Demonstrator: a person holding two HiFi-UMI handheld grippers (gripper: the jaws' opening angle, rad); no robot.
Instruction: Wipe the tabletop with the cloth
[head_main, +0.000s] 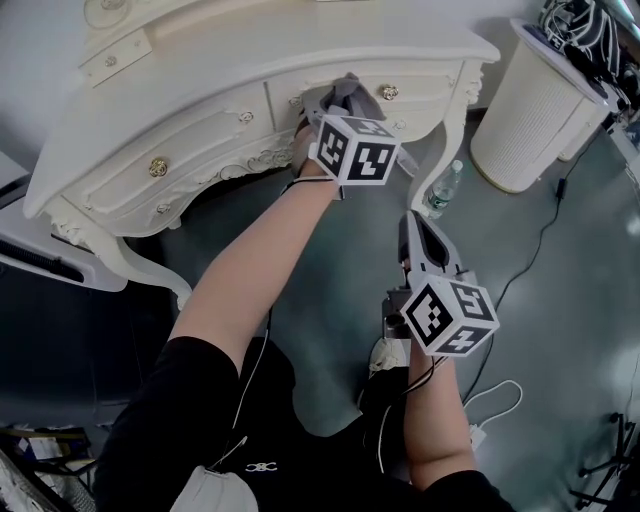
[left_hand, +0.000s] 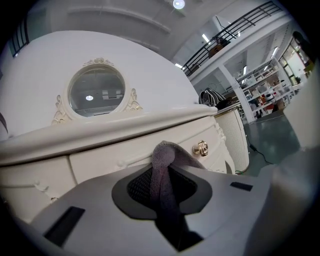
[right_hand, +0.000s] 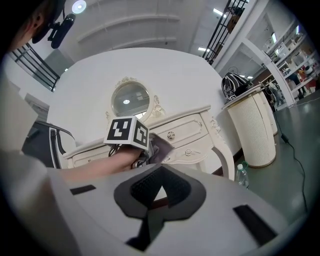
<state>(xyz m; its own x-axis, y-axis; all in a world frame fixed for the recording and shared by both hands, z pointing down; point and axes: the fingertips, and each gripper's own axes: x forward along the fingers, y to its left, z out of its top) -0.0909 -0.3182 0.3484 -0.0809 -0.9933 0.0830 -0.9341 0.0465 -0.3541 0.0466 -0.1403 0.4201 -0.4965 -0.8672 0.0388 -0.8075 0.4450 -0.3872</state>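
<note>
While the left gripper sits at the upper centre of the head view, its jaws are clamped together on a grey cloth, which bunches up out of the tips in a rounded fold. Seen from the left gripper view, the cloth runs down the middle of the frame between the two dark pads and rises in front of a white drawer, just left of a brass knob. It is held at the drawer front, below the front edge of the white worktop, and whether it touches the wood cannot be told. The right gripper hangs lower in the head view, right of centre, over the grey floor and well apart from the worktop; its jaws are brought together with nothing between them, the right gripper view showing only a small bright gap under the meeting pads. A marker cube rides behind it at the lower right. A round mirror stands at the back of the worktop, upper left in the left gripper view. A clear bottle stands on the floor beside the curved right leg, and a tall white ribbed bin fills the upper right corner of the head view.
</note>
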